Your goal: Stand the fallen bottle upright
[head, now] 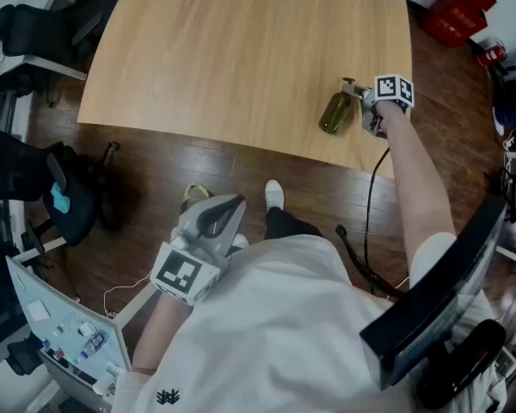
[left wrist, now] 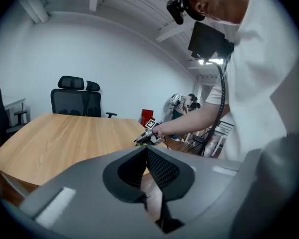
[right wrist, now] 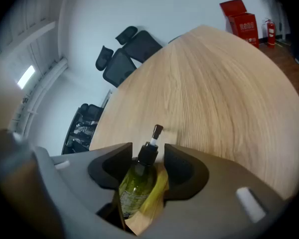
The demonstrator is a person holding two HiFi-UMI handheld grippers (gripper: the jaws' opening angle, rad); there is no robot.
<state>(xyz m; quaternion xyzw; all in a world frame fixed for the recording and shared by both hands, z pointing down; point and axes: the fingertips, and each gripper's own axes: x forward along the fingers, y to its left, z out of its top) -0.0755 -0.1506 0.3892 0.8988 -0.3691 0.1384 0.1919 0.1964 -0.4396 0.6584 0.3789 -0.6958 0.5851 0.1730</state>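
An olive-green pump bottle (head: 334, 113) sits near the front right edge of the wooden table (head: 241, 50). My right gripper (head: 359, 101) is at its right side, shut on it. In the right gripper view the bottle (right wrist: 137, 183) fills the space between the pads, with its black pump pointing away from the gripper (right wrist: 148, 156). Whether its base rests on the table (right wrist: 214, 83) is hidden. My left gripper (head: 232, 205) hangs over the floor close to my body. Its jaws (left wrist: 145, 156) are pressed together with nothing between them.
Black office chairs (right wrist: 134, 51) stand at the table's far side. A red box (head: 460, 7) sits on the floor beyond the right corner. A black cable (head: 370, 196) hangs from my right gripper. More dark chairs (head: 17, 170) crowd the left.
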